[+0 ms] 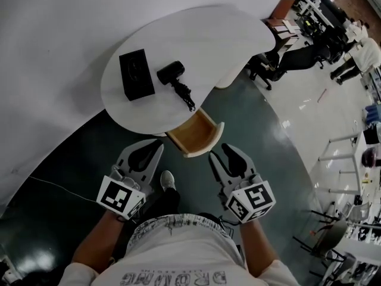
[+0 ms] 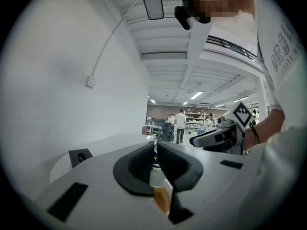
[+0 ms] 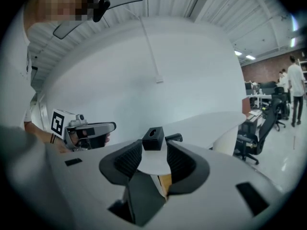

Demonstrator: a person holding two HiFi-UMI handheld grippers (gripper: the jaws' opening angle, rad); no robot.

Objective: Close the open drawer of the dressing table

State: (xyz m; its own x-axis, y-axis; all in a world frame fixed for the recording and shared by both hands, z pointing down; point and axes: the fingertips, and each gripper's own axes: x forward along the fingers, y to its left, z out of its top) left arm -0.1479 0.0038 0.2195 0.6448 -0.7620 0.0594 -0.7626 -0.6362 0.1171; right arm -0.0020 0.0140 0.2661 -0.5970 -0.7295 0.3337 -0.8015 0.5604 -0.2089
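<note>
We are holding both tongs low in front of the dressing table (image 1: 196,37), with its open drawer (image 1: 195,131) lying just ahead of them and between the two, a little nearer the right tongs (image 1: 221,154). The drawer's white curved front (image 1: 208,143) is facing us, close beyond the tips, and bare wood is showing inside it. The left tongs (image 1: 146,149) are drawn almost together, leaving only a slit and pinching nothing. The right tongs are standing spread, also with nothing between them.

We are judging the drawer to be a stiff, light wooden box that should slide rather than need lifting, so no grip seems called for. A flat push on the middle of the white front looks best to us. That front is looking smooth and rounded, so a tip set off-centre might skid sideways or skew the drawer in its opening. Farther ahead of the tongs, a black tissue box (image 1: 136,74) and a hair dryer (image 1: 174,76) are resting on the surface, well apart from the drawer.
</note>
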